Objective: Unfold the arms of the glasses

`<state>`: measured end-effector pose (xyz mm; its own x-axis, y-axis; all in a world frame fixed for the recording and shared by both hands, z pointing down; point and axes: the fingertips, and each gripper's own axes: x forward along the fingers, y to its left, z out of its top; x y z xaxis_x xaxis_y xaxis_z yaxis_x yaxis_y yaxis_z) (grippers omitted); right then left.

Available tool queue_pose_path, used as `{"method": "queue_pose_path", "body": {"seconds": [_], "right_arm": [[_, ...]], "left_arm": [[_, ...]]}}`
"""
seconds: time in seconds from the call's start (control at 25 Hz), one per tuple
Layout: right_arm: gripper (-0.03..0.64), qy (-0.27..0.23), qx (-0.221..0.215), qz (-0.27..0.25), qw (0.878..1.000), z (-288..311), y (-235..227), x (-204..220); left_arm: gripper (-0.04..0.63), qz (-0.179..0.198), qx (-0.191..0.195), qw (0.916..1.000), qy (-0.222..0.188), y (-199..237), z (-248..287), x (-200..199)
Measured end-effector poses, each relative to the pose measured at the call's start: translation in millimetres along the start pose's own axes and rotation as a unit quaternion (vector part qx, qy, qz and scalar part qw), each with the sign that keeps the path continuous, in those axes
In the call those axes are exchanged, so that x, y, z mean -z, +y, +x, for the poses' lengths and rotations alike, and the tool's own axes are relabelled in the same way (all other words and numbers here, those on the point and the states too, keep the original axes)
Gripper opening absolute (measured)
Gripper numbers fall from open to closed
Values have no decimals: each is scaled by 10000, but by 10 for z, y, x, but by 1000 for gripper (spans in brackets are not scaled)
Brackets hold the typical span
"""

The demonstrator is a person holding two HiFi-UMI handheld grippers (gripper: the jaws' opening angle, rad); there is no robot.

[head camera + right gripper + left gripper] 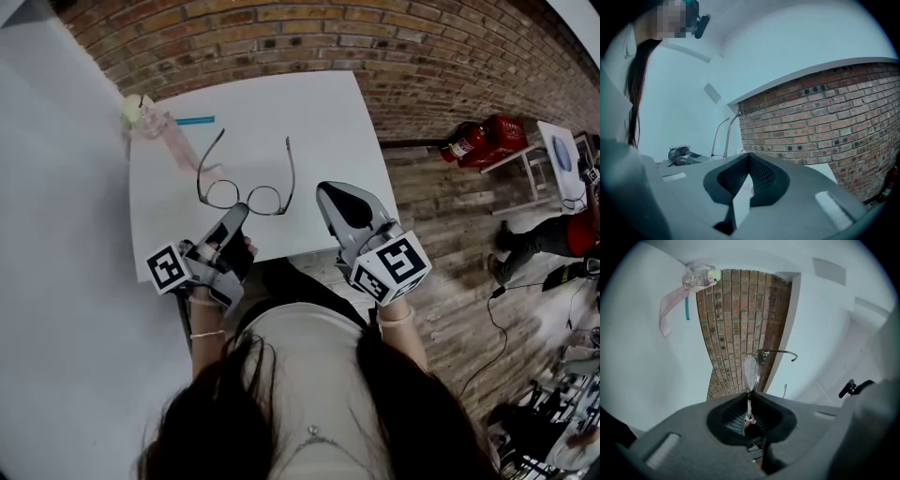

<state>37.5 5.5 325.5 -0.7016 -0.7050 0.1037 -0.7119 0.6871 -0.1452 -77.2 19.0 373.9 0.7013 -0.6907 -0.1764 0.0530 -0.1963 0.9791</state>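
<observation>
Thin-rimmed glasses [267, 200] are over the near part of the white table [319, 122], both arms spread and pointing away from me. My left gripper [240, 214] sits at their near side by the bridge. In the left gripper view the left gripper [749, 397] is shut on the glasses' frame; one lens [751, 372] stands edge-on just past the tips. My right gripper [328, 192] hovers to the right of the glasses, apart from them. In its own view the right gripper [749, 155] is shut and holds nothing, and the glasses' arms [728, 137] rise at its left.
A pink ribbon-like item with a pale ball [150, 120] and a blue stick [195, 120] lie at the table's far left corner. A brick wall [281, 37] stands behind, a white wall [56, 234] to the left. Red extinguishers [483, 141] rest on the wooden floor to the right.
</observation>
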Motion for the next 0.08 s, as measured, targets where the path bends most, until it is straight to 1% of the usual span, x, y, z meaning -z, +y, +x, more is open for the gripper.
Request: {"method": "queue_pose_path", "body": {"seconds": [0.08], "right_arm": [[-5, -5, -2, -17, 10000, -14, 42, -12]], "left_arm": [[21, -4, 6, 10000, 6, -14, -29, 23]]}}
